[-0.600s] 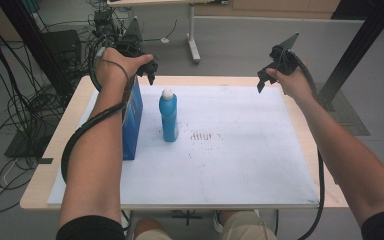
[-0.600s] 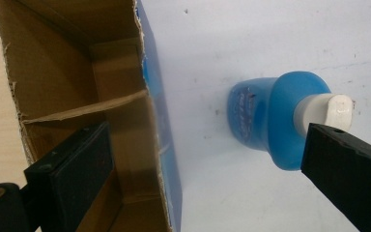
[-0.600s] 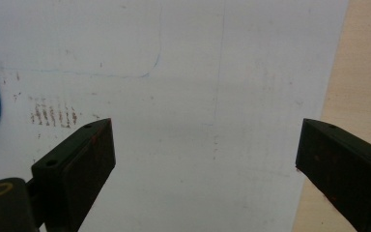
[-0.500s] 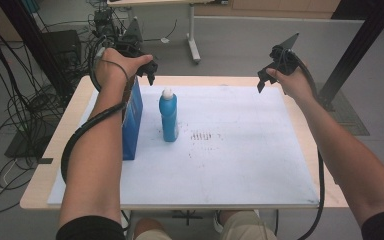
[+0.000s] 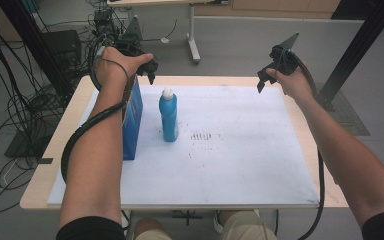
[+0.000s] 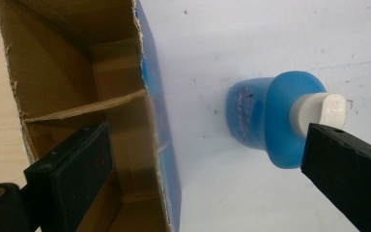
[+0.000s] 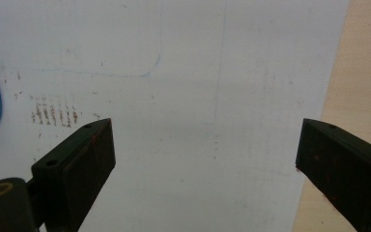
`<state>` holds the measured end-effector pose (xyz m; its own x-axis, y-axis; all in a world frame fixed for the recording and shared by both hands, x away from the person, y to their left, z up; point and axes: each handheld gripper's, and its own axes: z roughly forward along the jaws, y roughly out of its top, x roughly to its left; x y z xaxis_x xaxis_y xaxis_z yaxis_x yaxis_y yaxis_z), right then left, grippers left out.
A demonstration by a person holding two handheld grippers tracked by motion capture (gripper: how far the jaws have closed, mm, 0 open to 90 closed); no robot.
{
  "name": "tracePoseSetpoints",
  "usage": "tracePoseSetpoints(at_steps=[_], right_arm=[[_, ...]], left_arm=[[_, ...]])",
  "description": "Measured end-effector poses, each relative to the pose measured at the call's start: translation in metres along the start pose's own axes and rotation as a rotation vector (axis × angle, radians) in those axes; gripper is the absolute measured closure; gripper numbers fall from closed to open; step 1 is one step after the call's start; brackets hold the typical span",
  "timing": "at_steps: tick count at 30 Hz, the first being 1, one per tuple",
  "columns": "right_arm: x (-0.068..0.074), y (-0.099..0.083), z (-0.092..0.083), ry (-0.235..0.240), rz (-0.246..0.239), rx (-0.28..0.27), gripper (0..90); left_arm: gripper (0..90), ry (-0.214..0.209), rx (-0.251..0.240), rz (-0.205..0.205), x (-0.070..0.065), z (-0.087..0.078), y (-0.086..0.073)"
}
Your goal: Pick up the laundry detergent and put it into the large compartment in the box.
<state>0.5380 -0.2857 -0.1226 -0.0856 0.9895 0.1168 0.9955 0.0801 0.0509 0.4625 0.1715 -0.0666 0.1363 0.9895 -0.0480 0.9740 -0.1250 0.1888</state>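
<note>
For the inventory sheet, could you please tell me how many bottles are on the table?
1: a blue bottle with a white cap stands upright on the white sheet, beside the open blue box. The box interior is partly hidden.

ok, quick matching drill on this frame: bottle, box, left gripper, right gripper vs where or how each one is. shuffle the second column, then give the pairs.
Things:
1. bottle
2. box
3. left gripper
4. right gripper

Place or state:
A. jaws open, above the far right part of the white mat, nothing between them
B. open-topped, blue outside, brown inside, at the mat's left edge
C. upright, blue with a white cap, just right of the box
D. jaws open, held above the box and the bottle

Pairs: 1-C, 2-B, 3-D, 4-A
</note>
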Motion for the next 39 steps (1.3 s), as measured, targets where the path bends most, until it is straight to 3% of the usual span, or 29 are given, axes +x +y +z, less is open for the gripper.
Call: tracePoseSetpoints(at_steps=[23, 39], right_arm=[[0.002, 0.0, 0.001, 0.003, -0.004, 0.003, 6.8], [-0.001, 0.0, -0.001, 0.003, -0.001, 0.002, 6.8]], left_arm=[[4.9, -0.021, -0.002, 0.028, -0.019, 0.0, 0.001], [4.9, -0.032, -0.008, 0.061, -0.041, -0.001, 0.004]])
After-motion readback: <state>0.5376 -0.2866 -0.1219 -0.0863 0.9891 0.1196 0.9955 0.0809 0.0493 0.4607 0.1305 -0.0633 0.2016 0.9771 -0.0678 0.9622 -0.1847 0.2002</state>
